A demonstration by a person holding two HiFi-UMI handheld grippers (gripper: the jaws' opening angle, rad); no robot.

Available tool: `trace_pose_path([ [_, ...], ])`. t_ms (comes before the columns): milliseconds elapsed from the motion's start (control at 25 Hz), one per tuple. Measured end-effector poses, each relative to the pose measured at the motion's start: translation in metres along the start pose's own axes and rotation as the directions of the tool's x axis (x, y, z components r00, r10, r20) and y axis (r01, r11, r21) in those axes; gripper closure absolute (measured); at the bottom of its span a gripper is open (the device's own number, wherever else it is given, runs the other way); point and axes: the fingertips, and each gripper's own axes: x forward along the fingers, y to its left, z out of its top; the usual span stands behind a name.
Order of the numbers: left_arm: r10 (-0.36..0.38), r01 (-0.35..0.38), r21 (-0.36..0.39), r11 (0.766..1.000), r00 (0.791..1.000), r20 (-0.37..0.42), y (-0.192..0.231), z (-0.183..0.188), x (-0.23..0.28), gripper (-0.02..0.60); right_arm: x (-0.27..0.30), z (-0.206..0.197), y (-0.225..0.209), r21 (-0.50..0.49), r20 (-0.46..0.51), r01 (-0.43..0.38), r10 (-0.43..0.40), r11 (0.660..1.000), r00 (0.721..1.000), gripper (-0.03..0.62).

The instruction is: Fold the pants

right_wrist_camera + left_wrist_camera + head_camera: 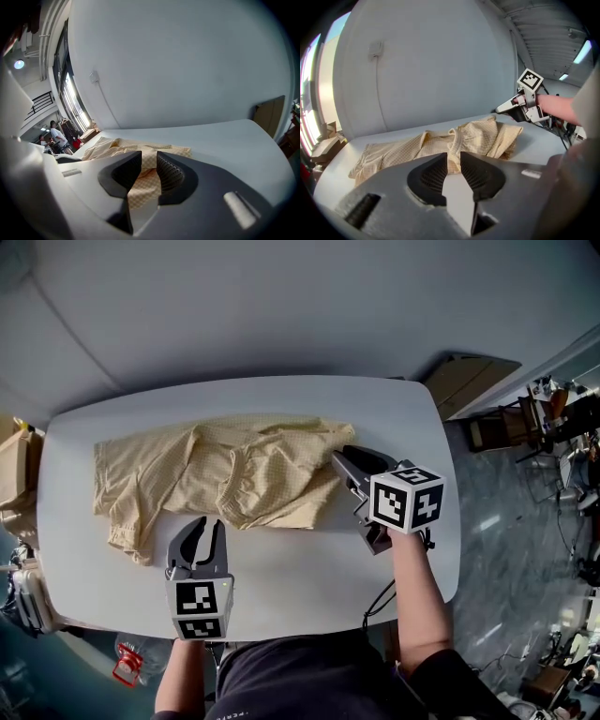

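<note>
Right gripper (340,458) at edge of pants (262,474)

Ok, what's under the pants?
The pants lie on the white table, bare all around them. What's beneath the cloth itself is covered and can't be seen.

White rounded table (281,577), pale yellow checked pants (253,474) crumpled on it (far half)

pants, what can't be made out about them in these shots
Right end of the pants: head view, covered by the right hand-held gripper.
Near edge: left gripper view, behind the left hand-held gripper.
Underside and inner layers: every view, under the top cloth.
</note>
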Motion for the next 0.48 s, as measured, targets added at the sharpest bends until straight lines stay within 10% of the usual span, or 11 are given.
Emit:
trace_pose_path([
  [280,-0.345,0.340,0.174,0.924,0.938,0.002,-0.136,0.033,0.014,0.451,-0.015,-0.010,-0.032,0.028,-0.006,0.017,-0.017,0.999,1.000,0.487],
  [480,-0.378,0.373,0.316,0.872,0.925,-0.050,-0.198,0.033,0.034,0.422,-0.009,-0.019,-0.049,0.039,-0.044,-0.025,0.027,0.999,0.999,0.467],
])
